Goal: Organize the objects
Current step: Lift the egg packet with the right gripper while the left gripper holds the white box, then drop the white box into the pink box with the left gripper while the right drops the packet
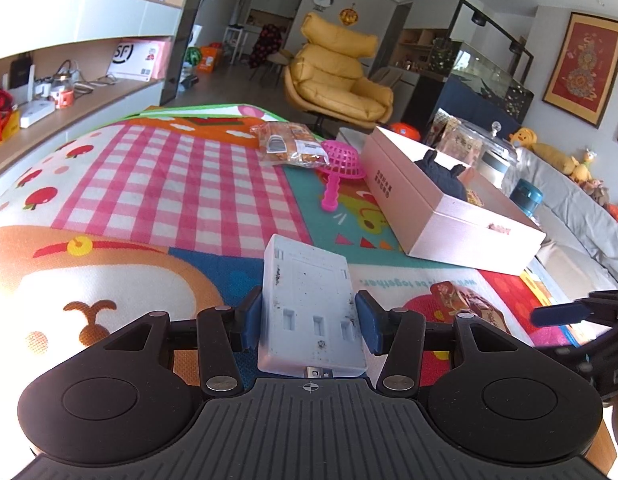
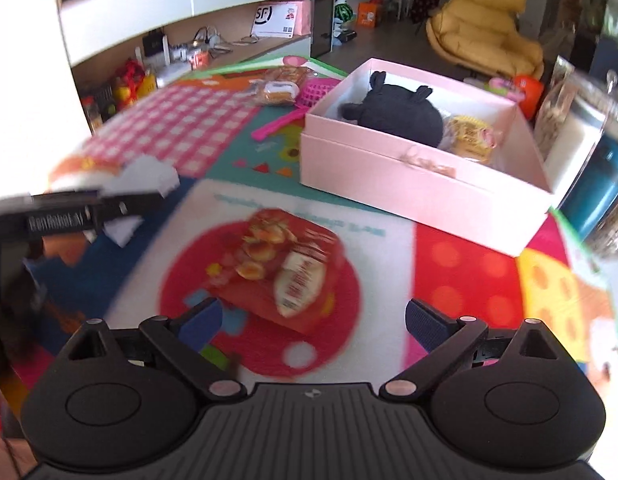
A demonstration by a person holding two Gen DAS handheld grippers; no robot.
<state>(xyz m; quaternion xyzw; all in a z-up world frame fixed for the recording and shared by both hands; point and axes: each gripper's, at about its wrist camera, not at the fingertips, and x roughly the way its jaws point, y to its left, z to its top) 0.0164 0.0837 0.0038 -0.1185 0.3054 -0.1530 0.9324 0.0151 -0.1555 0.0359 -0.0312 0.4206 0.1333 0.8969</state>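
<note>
Two things sit in your pink box (image 2: 425,184) already; left claw (image 1: 309,316) grips a white adapter (image 1: 309,300); right claw (image 2: 313,320) wide open, empty, over the red snack pack (image 2: 285,272); bread bag (image 1: 289,142) & pink sieve (image 1: 341,160) left.

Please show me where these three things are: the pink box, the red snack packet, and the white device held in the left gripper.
pink box (image 2: 409,176): right wrist view, front wall.
red snack packet (image 2: 277,264): right wrist view, middle of its top.
white device (image 1: 309,296): left wrist view, middle of its flat face.
</note>
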